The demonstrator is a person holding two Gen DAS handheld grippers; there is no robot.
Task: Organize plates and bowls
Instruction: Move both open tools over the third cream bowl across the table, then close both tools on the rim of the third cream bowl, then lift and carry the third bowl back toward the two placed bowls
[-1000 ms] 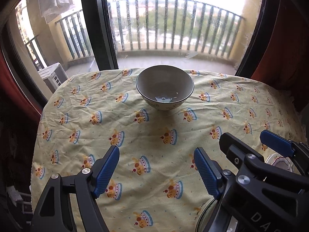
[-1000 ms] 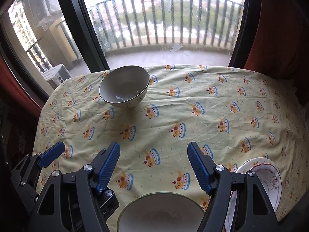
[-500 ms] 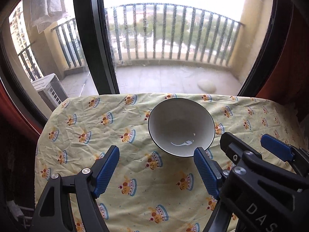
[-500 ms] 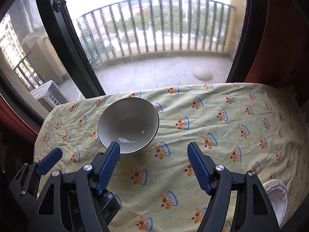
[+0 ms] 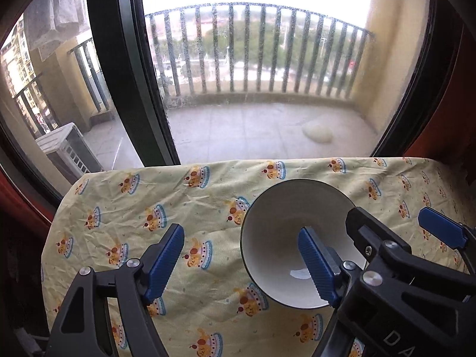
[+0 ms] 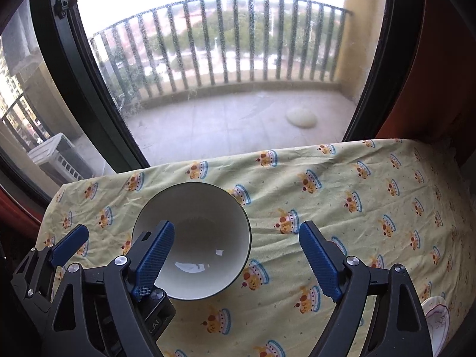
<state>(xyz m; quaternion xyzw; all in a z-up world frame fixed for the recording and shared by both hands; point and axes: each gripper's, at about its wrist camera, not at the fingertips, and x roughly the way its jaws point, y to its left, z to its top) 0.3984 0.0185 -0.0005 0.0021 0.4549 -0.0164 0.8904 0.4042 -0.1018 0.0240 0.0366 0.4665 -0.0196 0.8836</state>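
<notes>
Bowl (image 5: 279, 244) first: it sits upright and empty on the crown-print tablecloth (image 5: 190, 199), toward the far edge of the table, not far from the window (image 5: 255, 68) beyond. It is white with a thin dark rim, and its glazed inside shines, so I judge it slick.

My left gripper (image 5: 242, 260) is spread wide and grips nothing. Its right finger appears over the bowl's hollow, its left finger stands off over bare cloth, so the near-left wall of the bowl lies between them. My right gripper (image 6: 238, 260) is likewise released and empty; its left finger shows against the left side of the bowl, its right finger is well apart over the cloth. Whether either pad already touches the rim I cannot tell from these wide-angle views.

Both tools crowd one bowl, and that is my chief worry. If I close both, they may pull against each other and tip it. A pinch on the sloping wall could squirt the glazed surface out from the ribbed pads. A push instead of a lift would drag and bunch the wrinkled cloth, sliding the bowl toward the table's far edge. My own black frames nearly meet beside it, so a knock between them could jolt it. A patterned plate (image 6: 435, 327) peeks in near my right side, well clear.
</notes>
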